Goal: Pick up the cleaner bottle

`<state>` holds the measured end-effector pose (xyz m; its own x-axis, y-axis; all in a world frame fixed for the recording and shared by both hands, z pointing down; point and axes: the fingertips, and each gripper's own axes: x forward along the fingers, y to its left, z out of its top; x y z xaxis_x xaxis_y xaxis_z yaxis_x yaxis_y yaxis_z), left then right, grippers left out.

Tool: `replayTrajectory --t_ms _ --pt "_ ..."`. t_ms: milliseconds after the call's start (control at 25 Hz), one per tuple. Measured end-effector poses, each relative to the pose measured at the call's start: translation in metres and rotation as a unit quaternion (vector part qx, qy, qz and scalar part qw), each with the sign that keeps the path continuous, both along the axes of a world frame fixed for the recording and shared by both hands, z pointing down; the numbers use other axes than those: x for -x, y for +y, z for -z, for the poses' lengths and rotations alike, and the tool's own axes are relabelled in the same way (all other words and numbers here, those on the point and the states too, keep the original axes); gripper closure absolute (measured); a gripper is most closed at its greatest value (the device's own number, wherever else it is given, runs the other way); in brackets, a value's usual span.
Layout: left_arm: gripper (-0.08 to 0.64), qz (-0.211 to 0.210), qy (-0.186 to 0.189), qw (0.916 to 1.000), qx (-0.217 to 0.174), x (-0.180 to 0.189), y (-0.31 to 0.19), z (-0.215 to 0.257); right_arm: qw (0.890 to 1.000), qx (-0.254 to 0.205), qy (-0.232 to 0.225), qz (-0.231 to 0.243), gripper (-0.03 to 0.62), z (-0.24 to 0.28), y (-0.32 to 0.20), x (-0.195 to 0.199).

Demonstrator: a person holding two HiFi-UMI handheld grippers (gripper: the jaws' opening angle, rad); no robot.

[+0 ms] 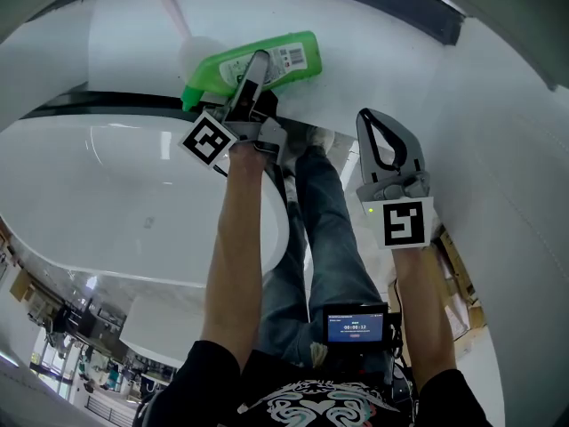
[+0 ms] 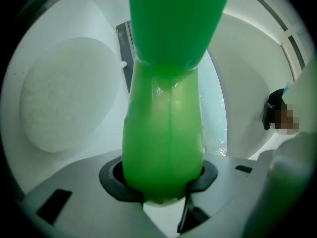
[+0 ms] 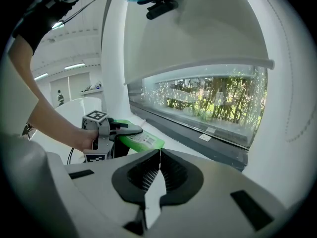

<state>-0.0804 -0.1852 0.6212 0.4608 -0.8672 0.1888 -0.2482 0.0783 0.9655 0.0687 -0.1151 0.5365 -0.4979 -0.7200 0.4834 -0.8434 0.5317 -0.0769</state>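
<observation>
Left gripper: jaws set wide and closed on the cleaner bottle, one finger over the upper side, the other beneath. The left gripper view shows the pads pressed against the translucent green body, which fills the gap between them. The hold is taken across the bottle's middle, probably so that neither end outweighs the other when it is raised. Right gripper: jaws together, nothing between them, held off beyond the white basin's right end, well apart from the bottle, apparently idle because one grip is enough for this item. Cleaner bottle, green, labelled: on its side over the ledge just behind the basin's far rim, the labelled end pointing away from the basin and the narrow end angled down toward the rim. From the right gripper view it shows tilted in the other gripper's hold. Whether it has left the ledge cannot be told. White round pad: on the same ledge behind the basin, just beside the bottle, untouched. Task status, judged: grasp secured, lift under way or about to begin.
</observation>
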Motion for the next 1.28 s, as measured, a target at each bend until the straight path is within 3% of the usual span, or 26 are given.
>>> replayTrajectory --t_ms 920,1280 --pt "0.362 0.033 0.044 0.9975 -0.045 0.015 0.011 0.089 0.999 -0.031 -0.008 -0.011 0.565 0.043 -0.016 -0.005" --pt "0.362 0.041 0.053 0.9957 -0.063 0.036 0.053 0.196 0.999 -0.041 0.019 0.022 0.565 0.123 0.016 0.007"
